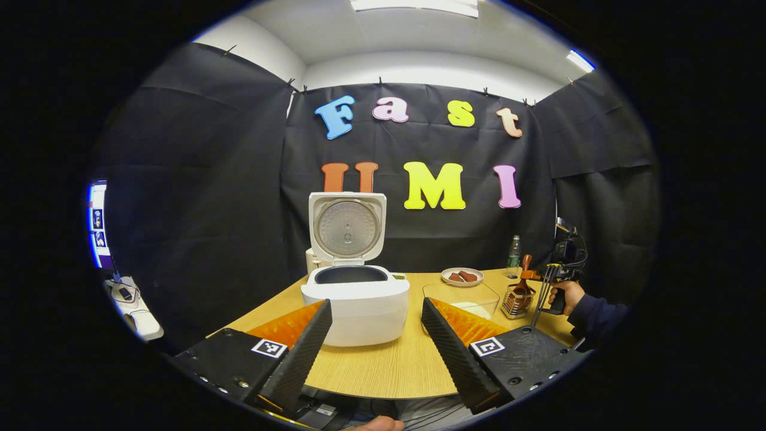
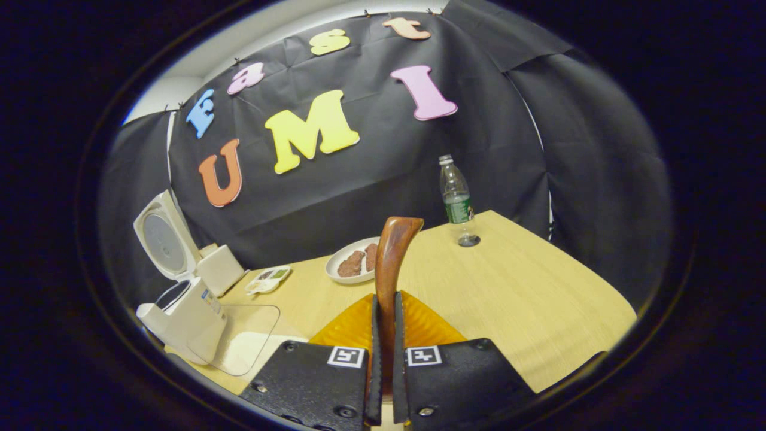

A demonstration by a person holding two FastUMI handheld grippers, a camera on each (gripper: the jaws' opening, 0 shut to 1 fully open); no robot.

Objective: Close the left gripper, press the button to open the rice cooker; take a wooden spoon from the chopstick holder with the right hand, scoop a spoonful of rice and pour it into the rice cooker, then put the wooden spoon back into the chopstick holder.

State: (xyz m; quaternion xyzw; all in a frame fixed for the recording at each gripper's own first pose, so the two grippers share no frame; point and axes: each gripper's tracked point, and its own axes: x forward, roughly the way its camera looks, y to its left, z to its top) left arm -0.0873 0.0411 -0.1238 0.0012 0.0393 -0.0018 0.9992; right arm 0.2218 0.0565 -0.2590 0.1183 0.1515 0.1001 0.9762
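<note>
Two fingers of the right claw (image 2: pixel 383 359) are pressed together on the handle of the wooden spoon (image 2: pixel 392 257), which rises between them toward twelve o'clock in the right gripper view, leaning a little toward one o'clock at its top; its bowl end is hidden below the fingers. In the left gripper view that claw, held by a hand (image 1: pixel 567 294), sits at the chopstick holder (image 1: pixel 518 301) with the spoon upright over it, so the spoon looks gripped but perhaps not yet lifted clear. The coming move turns on the clear rice container (image 1: pixel 464 299): it lies just beside the holder at nine o'clock, between the holder and the rice cooker (image 1: pixel 355 302), whose lid (image 1: pixel 347 227) stands open. The right hand is the nearer one. I judge the spoon must rise along its own long axis, then swing toward nine o'clock and tip down. The left claw (image 1: pixel 376 353) hangs with its fingers wide apart, holding nothing, at six o'clock from the cooker over the near edge of the worktop (image 1: pixel 395 365).
</note>
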